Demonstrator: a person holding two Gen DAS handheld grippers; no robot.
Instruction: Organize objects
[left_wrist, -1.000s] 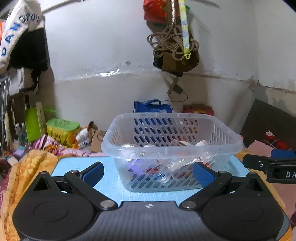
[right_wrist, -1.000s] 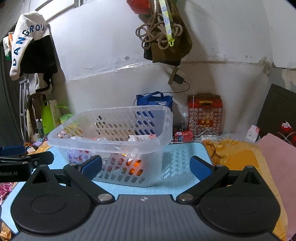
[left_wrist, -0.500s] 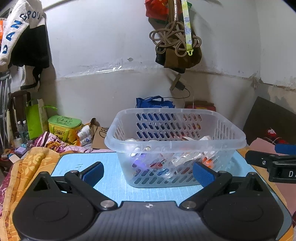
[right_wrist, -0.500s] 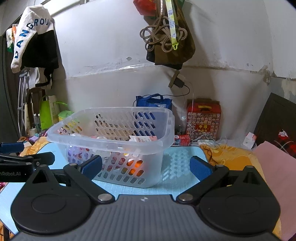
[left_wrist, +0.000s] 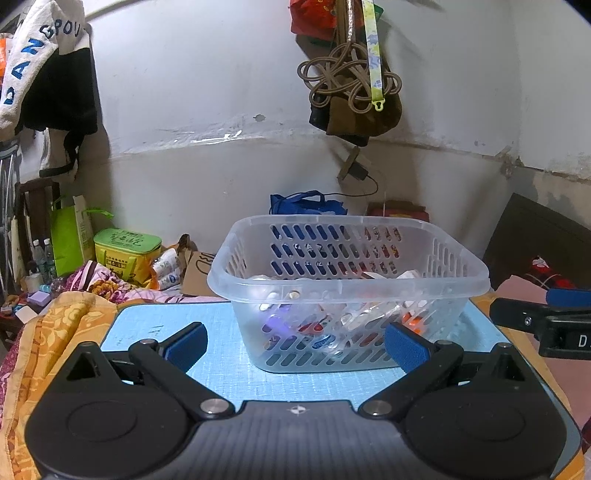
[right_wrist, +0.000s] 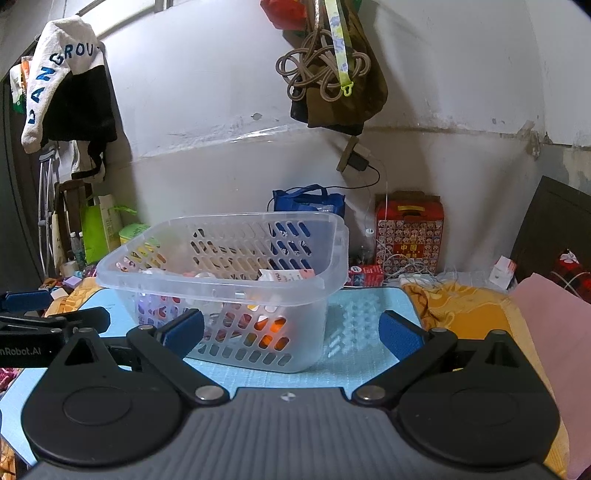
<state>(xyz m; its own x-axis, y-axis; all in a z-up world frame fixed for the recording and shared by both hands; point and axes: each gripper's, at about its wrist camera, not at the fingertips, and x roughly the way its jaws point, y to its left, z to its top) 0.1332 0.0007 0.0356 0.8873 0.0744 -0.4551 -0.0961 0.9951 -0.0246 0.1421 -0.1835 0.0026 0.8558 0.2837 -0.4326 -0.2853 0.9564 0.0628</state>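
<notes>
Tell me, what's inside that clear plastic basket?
The basket holds a jumble of small packets: white wrappers, a printed card, red and orange bits showing through the slots. What lies at the bottom is covered by the pile.

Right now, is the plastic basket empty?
No, the basket on the blue mat holds a pile of small packets and other items, visible through its slotted walls.

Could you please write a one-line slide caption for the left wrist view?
Open left gripper faces a clear basket of small items on a blue mat.
</notes>
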